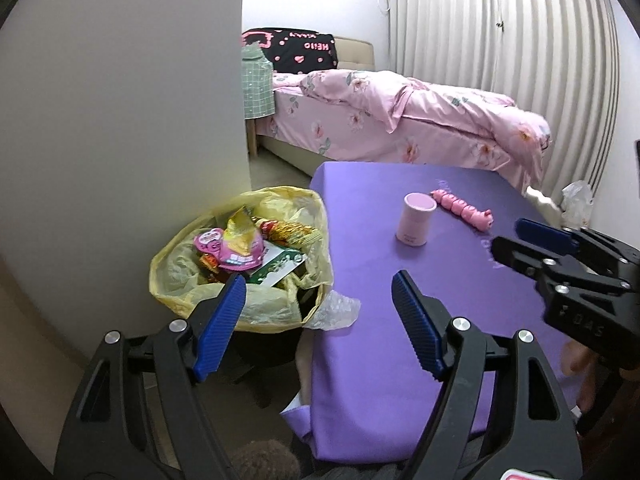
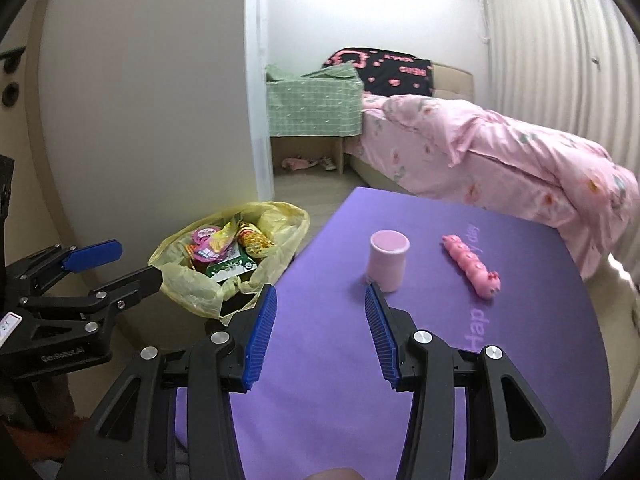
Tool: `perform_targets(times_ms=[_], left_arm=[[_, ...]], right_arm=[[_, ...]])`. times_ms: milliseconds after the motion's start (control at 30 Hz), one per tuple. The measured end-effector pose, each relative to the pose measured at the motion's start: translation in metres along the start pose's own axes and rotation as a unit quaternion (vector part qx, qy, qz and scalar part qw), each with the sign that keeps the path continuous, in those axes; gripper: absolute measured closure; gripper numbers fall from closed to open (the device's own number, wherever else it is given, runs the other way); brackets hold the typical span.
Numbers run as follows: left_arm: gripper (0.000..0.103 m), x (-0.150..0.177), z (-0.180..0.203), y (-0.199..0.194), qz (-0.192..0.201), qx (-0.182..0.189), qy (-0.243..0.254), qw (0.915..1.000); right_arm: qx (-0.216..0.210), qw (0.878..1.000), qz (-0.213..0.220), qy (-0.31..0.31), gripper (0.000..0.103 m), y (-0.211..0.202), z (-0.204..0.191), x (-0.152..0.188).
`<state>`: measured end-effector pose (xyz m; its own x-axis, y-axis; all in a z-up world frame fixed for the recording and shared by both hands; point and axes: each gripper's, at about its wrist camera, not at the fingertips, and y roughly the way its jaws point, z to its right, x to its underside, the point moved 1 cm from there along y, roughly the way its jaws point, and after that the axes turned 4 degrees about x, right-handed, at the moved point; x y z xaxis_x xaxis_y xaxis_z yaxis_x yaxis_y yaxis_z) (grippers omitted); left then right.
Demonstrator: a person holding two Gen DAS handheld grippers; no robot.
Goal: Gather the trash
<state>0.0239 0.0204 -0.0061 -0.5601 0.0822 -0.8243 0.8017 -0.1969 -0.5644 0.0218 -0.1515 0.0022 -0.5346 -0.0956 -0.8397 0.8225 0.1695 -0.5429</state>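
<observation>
My left claw [image 1: 318, 300] stands wide open with nothing between its ribbed blue pads; it hangs over the gap between the bin and the bench's left edge. My right claw [image 2: 320, 322] is also parted and empty, above the bench's near half.

The trash [image 1: 244, 250] lies in a bin lined with a thin, crinkled yellow plastic bag [image 1: 276, 308], set on the floor just beside the bench's left edge. It holds glossy foil wrappers, a pink printed pouch and a green-and-white card pack. A crumpled piece of clear film [image 1: 336, 310] rests at the bench's left edge, touching the bag.

The bench [image 1: 380, 360] carries a smooth, matte purple cloth with faint lettering. Toward its far side stands an upright pink cylinder [image 1: 416, 220] with a flat lid; beside it, nearer the far right corner, lies a segmented pink caterpillar toy [image 1: 464, 210].

Beyond is a bed [image 1: 400, 120] with pink floral bedding, ribbed pale curtains [image 1: 500, 40] and a plain white wall [image 1: 120, 120].
</observation>
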Motion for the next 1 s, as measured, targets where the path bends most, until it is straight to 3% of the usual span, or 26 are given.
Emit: perform_targets(times_ms=[233, 1000], left_arm=[[0.032, 0.002, -0.005, -0.010, 0.007, -0.036, -0.006, 0.9993], [0.032, 0.004, -0.009, -0.013, -0.004, -0.046, -0.001, 0.9989]], right_arm=[[0.009, 1.000, -0.002, 0.025, 0.060, -0.013, 0.004, 0.013], [0.014, 0.999, 0.001, 0.034, 0.060, -0.018, 0.007, 0.016]])
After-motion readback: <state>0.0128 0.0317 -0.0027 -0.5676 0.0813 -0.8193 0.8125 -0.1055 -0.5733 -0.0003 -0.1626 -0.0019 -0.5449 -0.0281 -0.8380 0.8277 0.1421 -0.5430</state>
